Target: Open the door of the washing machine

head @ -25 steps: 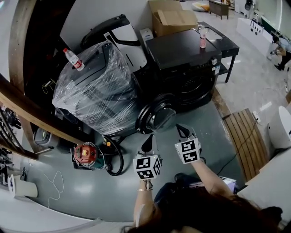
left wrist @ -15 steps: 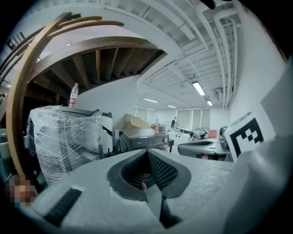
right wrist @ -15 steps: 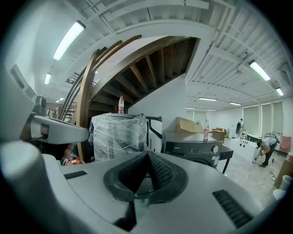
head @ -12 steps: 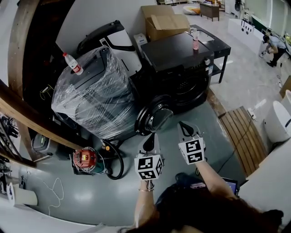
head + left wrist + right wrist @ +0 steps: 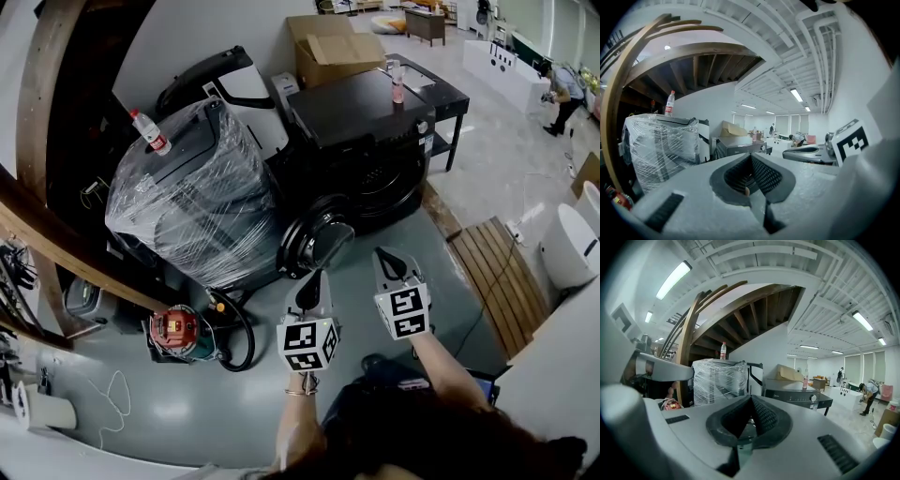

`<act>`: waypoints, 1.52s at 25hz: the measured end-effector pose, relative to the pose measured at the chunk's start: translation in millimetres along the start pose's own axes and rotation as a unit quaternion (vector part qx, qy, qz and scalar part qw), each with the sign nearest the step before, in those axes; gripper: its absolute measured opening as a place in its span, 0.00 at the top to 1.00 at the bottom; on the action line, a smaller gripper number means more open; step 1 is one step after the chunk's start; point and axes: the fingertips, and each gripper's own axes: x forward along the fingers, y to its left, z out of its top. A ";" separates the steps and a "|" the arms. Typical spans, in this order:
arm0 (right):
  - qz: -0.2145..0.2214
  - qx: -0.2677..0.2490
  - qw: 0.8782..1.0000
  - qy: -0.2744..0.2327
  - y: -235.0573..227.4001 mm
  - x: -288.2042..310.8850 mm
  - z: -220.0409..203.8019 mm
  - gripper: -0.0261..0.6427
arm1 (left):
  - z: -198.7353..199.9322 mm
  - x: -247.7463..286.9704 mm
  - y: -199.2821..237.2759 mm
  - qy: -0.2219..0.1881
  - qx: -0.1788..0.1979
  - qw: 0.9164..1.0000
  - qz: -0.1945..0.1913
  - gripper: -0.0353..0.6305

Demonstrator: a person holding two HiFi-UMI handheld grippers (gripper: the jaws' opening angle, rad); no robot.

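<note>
Head view, where's the door (image 5: 317,246)?
— Centre frame, swung open off the black washing machine (image 5: 375,141) at upper centre.
— Grippers?
— My left gripper (image 5: 309,284) is just below the door, jaws pressed together, empty. My right gripper (image 5: 388,264) is beside it, same.
</note>
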 end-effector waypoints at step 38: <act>-0.030 -0.003 1.000 -0.009 -14.0 -35.3 2.1 0.96 | 1.2 -18.0 -12.0 -0.006 -0.001 1.000 -0.006 0.93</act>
